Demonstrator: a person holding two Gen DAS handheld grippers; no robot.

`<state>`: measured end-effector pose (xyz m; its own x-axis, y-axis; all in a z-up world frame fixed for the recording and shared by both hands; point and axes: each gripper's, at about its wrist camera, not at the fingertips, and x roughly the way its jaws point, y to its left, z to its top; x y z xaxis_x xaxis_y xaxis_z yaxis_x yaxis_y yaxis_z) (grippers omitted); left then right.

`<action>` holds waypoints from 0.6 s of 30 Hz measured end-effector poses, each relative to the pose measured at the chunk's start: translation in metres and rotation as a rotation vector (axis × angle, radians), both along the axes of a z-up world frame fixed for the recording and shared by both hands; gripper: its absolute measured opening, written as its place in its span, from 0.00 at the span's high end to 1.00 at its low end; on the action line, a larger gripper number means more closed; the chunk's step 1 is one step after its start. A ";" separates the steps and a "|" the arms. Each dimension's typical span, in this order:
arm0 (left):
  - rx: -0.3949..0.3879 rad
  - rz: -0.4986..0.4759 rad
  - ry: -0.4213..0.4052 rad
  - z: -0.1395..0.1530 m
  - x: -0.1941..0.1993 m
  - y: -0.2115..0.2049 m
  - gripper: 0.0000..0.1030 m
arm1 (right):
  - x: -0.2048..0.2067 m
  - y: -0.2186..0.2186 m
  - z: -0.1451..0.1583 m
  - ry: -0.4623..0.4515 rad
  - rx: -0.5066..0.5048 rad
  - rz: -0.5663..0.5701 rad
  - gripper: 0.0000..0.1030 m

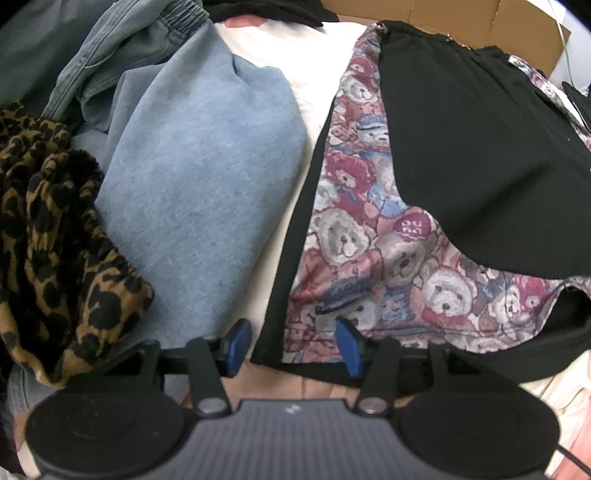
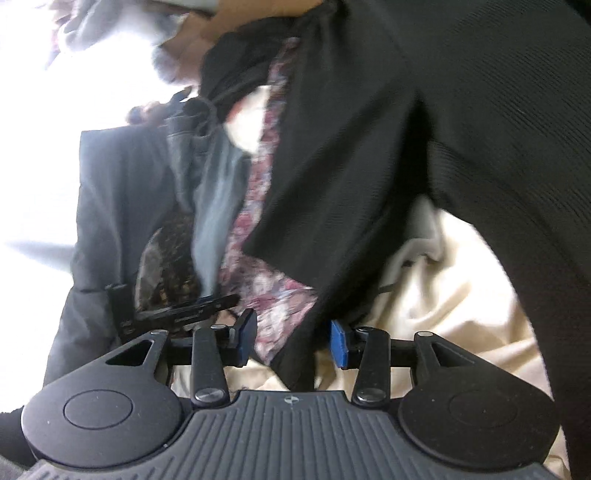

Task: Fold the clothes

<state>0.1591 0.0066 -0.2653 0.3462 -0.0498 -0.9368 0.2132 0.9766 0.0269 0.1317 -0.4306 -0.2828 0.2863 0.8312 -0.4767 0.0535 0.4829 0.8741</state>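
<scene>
A black garment (image 1: 461, 147) with a teddy-bear print lining (image 1: 351, 240) lies spread on a cream sheet (image 1: 321, 74). My left gripper (image 1: 294, 345) is open at its near edge, and the black hem runs between the blue pads (image 1: 349, 347). The right wrist view is blurred. There the same black garment (image 2: 369, 147) drapes down from the upper right with the print (image 2: 258, 177) showing along its edge. A fold of it passes between the widely spread fingers of my right gripper (image 2: 292, 341), which is open.
A light blue sweatshirt (image 1: 199, 177) lies left of the garment, with a leopard-print piece (image 1: 48, 240) and a grey-blue elastic-waist piece (image 1: 122, 48) beyond it. A cardboard box (image 1: 461, 18) stands behind. Cream sheet (image 2: 443, 295) shows under the right gripper.
</scene>
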 end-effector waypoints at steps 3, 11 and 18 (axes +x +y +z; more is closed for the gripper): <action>-0.005 -0.001 -0.002 -0.001 0.000 0.004 0.47 | -0.003 -0.001 0.001 0.015 -0.006 0.020 0.99; 0.000 -0.008 -0.010 0.008 -0.004 0.012 0.93 | -0.012 -0.003 0.005 0.055 -0.022 0.075 1.00; 0.035 -0.042 0.015 0.016 -0.013 0.017 0.93 | -0.014 0.001 -0.002 0.115 -0.148 0.145 0.97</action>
